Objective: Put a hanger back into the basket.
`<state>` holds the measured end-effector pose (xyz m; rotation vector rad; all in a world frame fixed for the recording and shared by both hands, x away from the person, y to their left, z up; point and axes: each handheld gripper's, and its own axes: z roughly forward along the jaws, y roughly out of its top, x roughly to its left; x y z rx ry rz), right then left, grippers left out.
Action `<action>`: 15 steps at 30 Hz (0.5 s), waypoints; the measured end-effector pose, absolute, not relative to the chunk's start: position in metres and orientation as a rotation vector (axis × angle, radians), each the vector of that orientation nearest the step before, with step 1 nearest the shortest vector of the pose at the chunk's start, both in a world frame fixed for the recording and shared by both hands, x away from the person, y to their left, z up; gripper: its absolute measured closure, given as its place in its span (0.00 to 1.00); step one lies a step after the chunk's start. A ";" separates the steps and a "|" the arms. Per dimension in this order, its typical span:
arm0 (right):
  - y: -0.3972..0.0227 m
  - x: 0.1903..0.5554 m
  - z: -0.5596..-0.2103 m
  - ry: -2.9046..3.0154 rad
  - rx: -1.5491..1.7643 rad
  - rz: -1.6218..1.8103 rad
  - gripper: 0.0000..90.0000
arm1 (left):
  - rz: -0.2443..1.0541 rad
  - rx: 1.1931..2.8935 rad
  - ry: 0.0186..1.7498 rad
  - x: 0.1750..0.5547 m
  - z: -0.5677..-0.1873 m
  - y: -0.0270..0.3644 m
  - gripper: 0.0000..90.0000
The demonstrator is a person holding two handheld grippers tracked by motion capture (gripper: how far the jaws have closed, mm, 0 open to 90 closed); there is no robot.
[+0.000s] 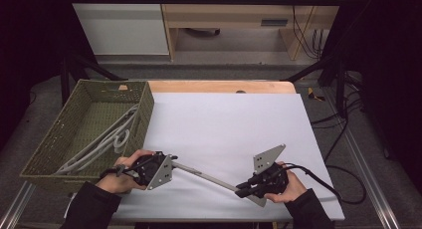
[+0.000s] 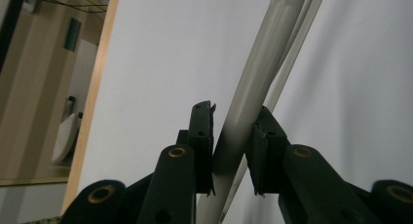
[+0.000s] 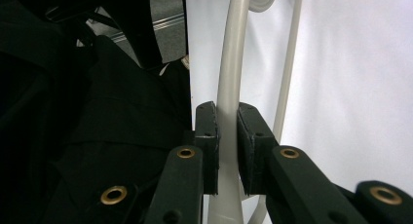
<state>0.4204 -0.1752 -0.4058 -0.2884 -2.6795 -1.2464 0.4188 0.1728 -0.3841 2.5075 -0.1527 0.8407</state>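
Note:
A grey plastic clothes hanger (image 1: 204, 175) is held just above the white sheet near the table's front edge, stretched between my two grippers. My left gripper (image 1: 170, 163) is shut on its left end beside the basket. In the left gripper view the grey bar (image 2: 265, 53) runs up between the jaws of the left gripper (image 2: 233, 131). My right gripper (image 1: 242, 190) is shut on the other end. In the right gripper view the jaws of the right gripper (image 3: 227, 131) pinch the hanger (image 3: 233, 48), and a thinner grey bar (image 3: 291, 63) runs alongside.
A green woven basket (image 1: 142, 114) stands at the left and holds several more grey hangers (image 1: 107, 139). A white sheet (image 1: 224, 119) covers the wooden table (image 1: 219, 86). A black cable (image 1: 343, 184) trails off the right edge.

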 end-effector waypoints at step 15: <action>-0.192 0.428 -0.401 -2.747 -0.522 -1.372 0.81 | 0.823 2.541 -0.079 0.409 -0.384 0.164 0.91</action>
